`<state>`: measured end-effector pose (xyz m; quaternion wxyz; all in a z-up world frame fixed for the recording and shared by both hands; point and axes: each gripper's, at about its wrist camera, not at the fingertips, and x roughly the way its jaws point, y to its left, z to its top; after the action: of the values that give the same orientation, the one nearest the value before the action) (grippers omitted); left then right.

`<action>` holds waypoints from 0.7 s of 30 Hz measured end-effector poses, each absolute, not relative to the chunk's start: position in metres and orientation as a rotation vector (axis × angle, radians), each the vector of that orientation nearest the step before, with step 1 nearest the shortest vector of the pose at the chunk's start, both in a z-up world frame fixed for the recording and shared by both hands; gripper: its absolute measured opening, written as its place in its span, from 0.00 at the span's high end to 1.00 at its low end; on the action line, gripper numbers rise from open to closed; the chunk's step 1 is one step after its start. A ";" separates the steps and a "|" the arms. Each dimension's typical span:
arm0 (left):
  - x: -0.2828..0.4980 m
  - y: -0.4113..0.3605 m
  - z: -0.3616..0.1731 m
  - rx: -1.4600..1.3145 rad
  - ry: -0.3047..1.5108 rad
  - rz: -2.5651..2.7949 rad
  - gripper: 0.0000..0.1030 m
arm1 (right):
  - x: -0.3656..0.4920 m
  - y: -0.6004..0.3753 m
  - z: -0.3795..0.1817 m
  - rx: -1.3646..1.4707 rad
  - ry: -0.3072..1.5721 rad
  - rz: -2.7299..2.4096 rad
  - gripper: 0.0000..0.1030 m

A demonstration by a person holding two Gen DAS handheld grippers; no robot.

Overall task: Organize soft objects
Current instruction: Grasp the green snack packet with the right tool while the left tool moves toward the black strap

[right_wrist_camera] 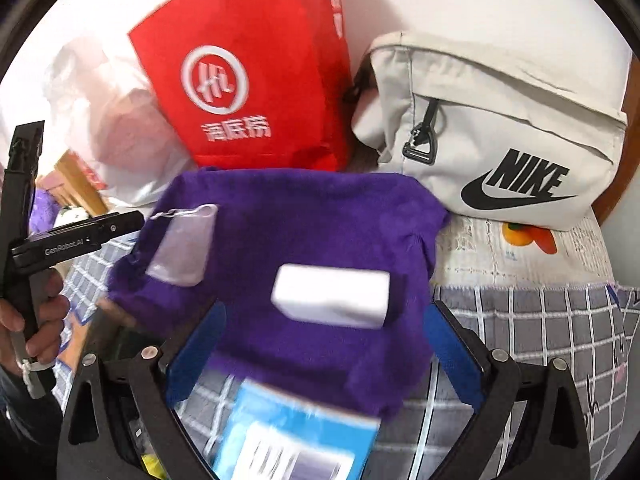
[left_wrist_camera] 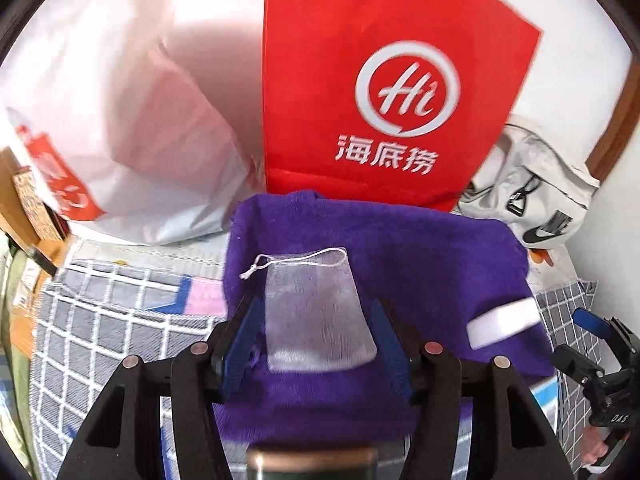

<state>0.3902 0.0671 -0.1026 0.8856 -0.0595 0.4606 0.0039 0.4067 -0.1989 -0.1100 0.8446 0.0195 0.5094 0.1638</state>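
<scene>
A purple towel (left_wrist_camera: 400, 248) lies spread on a grey checked cloth (left_wrist_camera: 100, 320). On the towel rest 2 soft things: a sheer mesh pouch (left_wrist_camera: 316, 308) with a white drawstring, and, to its right, a white sponge block (right_wrist_camera: 332, 294). The left gripper (left_wrist_camera: 316, 344) hangs over the towel, its blue fingers (left_wrist_camera: 244, 340) apart on either side of the pouch, not pressing it. The right gripper (right_wrist_camera: 324, 344) is spread wide, the sponge lying free ahead of it. Behind the towel stand a red paper bag (left_wrist_camera: 360, 80) and a pale Nike bag (right_wrist_camera: 500, 132).
</scene>
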 end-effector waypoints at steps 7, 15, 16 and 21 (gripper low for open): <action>0.338 0.069 -0.080 -0.139 0.937 -0.007 0.46 | 0.349 -0.203 -0.077 0.047 1.011 0.360 0.05; 0.261 0.074 -0.067 -0.183 0.910 -0.024 0.46 | 0.269 -0.186 -0.065 -0.003 1.016 0.387 0.06; 0.252 0.076 -0.069 -0.192 0.911 -0.019 0.46 | 0.258 -0.184 -0.066 -0.008 1.022 0.400 0.09; 0.209 0.082 -0.081 -0.229 0.898 -0.013 0.46 | 0.208 -0.176 -0.072 -0.045 1.034 0.440 0.27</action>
<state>0.2087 0.0815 -0.0811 0.8946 -0.1104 0.4330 -0.0060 0.2084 -0.1759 -0.0716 0.8461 -0.0216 0.4901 0.2086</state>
